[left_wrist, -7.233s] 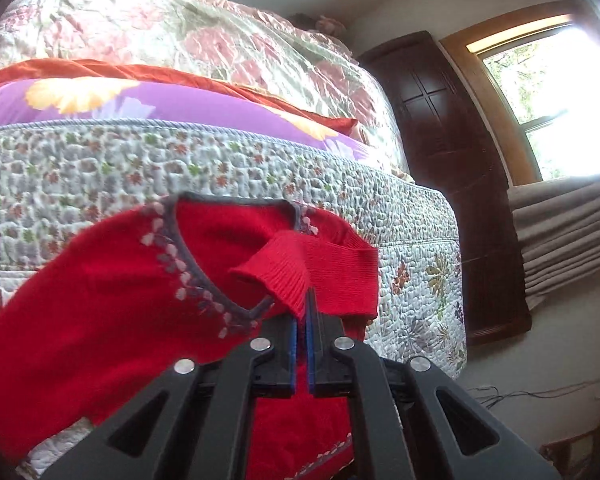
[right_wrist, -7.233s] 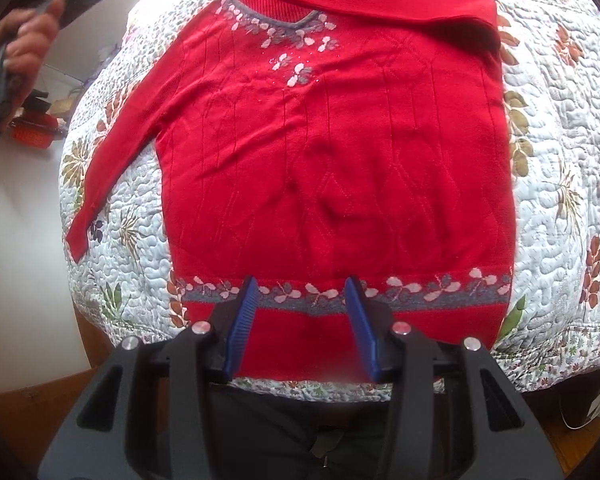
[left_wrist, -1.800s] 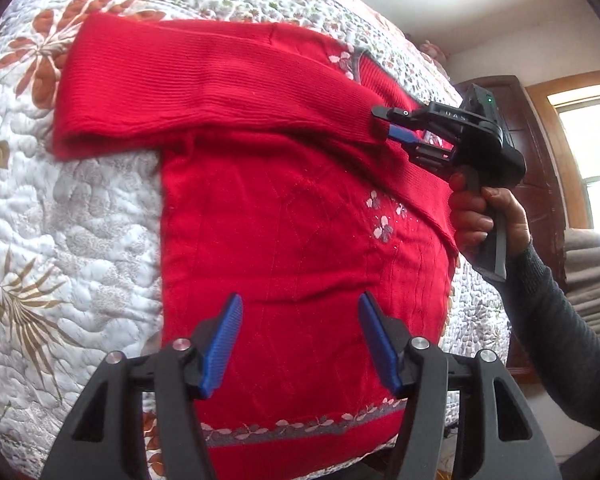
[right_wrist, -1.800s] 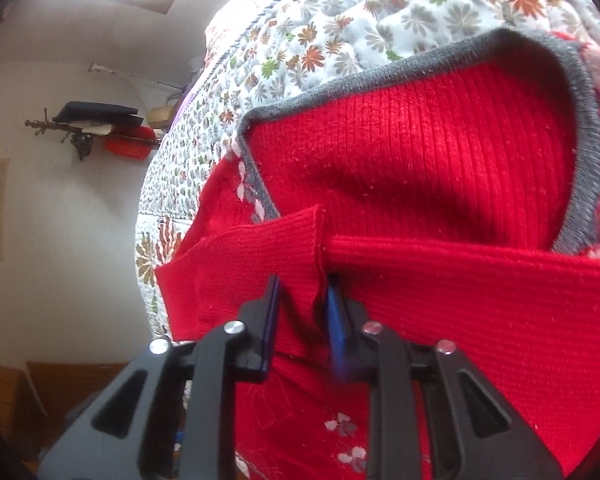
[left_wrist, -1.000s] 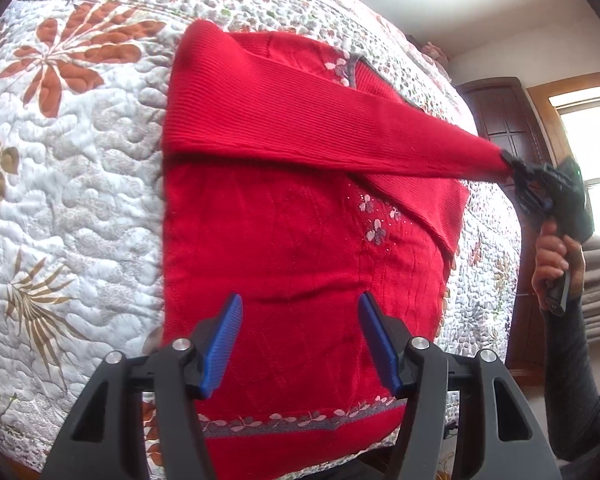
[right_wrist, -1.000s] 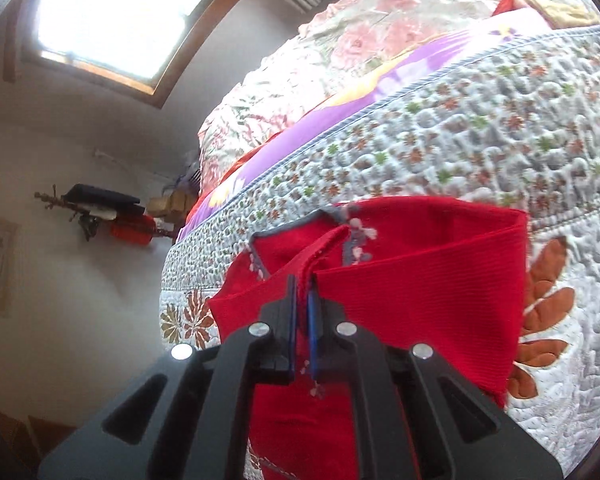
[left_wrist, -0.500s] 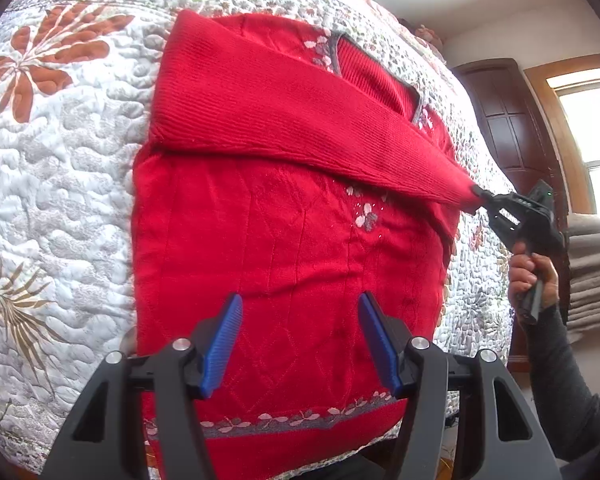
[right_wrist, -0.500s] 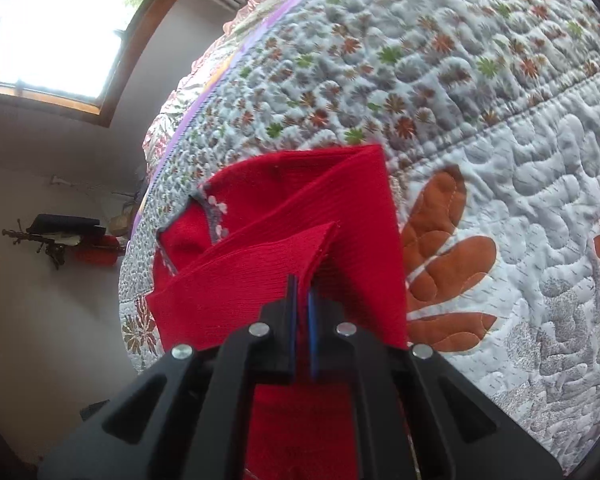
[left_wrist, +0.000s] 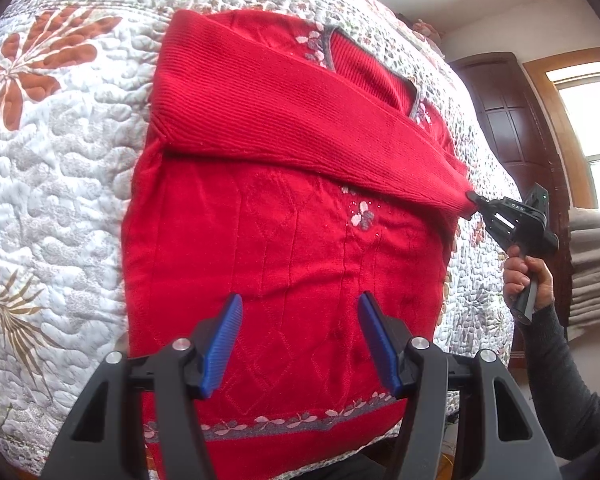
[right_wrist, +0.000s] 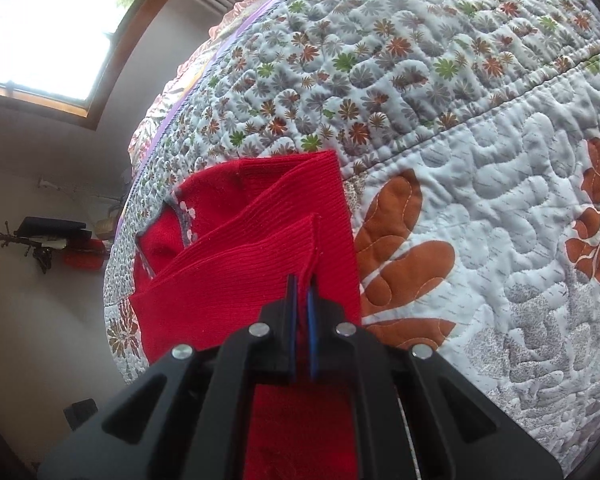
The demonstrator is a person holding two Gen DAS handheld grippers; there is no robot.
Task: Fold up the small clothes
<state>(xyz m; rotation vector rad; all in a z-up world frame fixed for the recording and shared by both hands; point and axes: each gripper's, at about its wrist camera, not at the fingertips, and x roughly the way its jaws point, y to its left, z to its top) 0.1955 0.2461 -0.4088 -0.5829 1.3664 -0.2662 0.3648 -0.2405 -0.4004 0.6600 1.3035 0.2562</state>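
The left gripper (left_wrist: 300, 340) hovers wide open above the lower body of the red sweater (left_wrist: 284, 264), holding nothing. The sweater lies flat on the quilted bedspread (left_wrist: 60, 152) for folding. Farther off, the right gripper (left_wrist: 474, 199) is clamped on the sleeve cuff (right_wrist: 300, 264), drawing the sleeve (left_wrist: 300, 120) taut across the chest, probably to square the fold.

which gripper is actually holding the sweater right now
The right gripper: its jaws are pinched shut on the cuff of the red sweater sleeve. The left gripper hangs open above the sweater body, gripping nothing.
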